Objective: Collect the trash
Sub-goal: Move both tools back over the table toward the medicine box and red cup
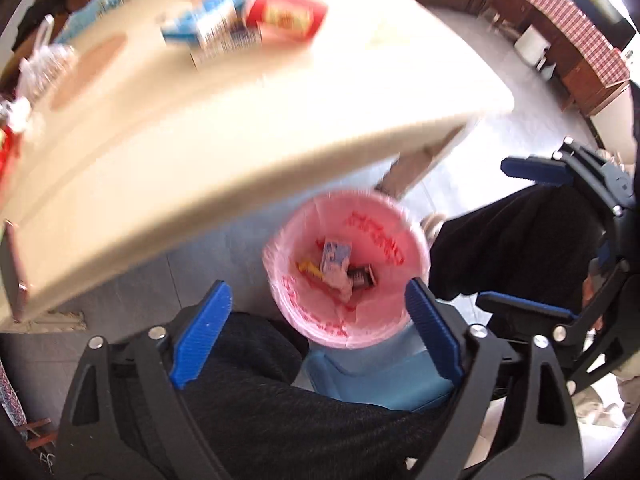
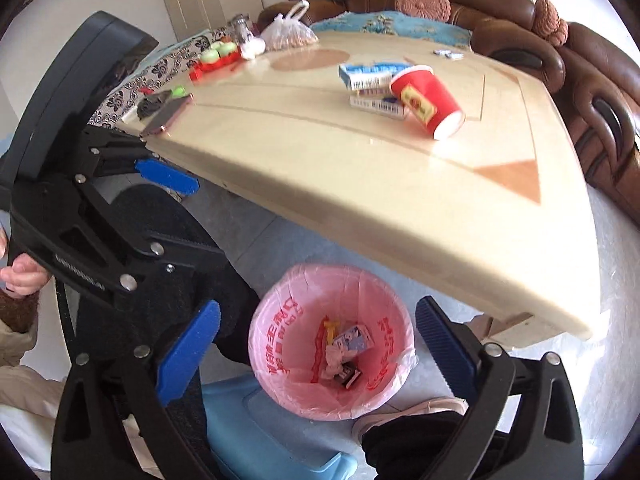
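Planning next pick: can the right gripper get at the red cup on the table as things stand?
Probably yes. The right gripper is open and empty above the bin; the red cup lies tipped against the cartons with its near side uncovered.

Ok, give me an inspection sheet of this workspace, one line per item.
Surface: beige table, inlaid pattern.
Job's things: red paper cup lying on its side against blue-white cartons; pink-lined trash bin on the floor below, holding wrappers and a small carton.
Clutter: phone, plastic bag, red tray.
Grippers: left gripper and right gripper open, empty, above the bin.
Cables: nothing seen.
Surroundings: brown sofa, blue stool.
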`<move>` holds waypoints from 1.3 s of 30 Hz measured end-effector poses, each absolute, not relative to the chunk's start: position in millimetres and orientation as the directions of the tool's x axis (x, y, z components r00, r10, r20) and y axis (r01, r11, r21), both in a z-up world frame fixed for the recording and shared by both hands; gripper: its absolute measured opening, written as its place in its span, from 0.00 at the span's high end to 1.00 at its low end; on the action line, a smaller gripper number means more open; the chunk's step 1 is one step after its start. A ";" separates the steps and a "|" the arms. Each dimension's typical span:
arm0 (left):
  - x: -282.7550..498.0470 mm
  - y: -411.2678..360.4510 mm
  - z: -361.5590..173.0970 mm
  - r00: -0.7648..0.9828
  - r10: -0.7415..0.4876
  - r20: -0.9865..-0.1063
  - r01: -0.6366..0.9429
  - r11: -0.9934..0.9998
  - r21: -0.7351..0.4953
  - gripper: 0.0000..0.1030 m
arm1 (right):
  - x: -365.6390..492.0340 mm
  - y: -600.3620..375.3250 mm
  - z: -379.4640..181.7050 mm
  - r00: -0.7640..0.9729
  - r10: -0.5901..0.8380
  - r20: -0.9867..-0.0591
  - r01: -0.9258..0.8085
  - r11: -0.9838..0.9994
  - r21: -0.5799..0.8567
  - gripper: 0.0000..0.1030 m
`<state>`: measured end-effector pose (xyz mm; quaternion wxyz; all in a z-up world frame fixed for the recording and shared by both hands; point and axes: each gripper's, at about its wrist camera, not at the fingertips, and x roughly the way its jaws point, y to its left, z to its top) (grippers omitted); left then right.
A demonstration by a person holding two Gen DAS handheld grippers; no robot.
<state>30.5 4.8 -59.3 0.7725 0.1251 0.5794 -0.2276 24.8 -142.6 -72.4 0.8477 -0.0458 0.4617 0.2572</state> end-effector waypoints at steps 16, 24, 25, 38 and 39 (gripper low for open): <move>100.9 7.1 138.4 0.466 -0.157 -0.871 0.565 0.811 0.156 0.10 | 87.4 -215.2 130.2 0.681 0.456 -0.572 -0.477 0.870 0.126 0.07; 153.6 -5.2 131.8 0.429 -0.120 -0.895 0.579 0.797 0.171 0.10 | 134.2 -219.7 137.8 0.683 0.429 -0.592 -0.490 0.869 0.066 0.07; 159.2 -7.7 128.9 0.426 -0.117 -0.897 0.583 0.794 0.174 0.10 | 140.8 -217.6 136.3 0.678 0.430 -0.596 -0.495 0.867 0.062 0.07; 214.7 -31.5 62.8 0.344 -0.060 -0.937 0.641 0.744 0.188 0.10 | 201.3 -197.1 85.2 0.579 0.445 -0.683 -0.552 0.831 0.072 0.07; 218.9 -32.7 54.8 0.334 -0.054 -0.941 0.648 0.739 0.187 0.10 | 205.8 -196.3 80.3 0.569 0.445 -0.692 -0.554 0.829 0.077 0.07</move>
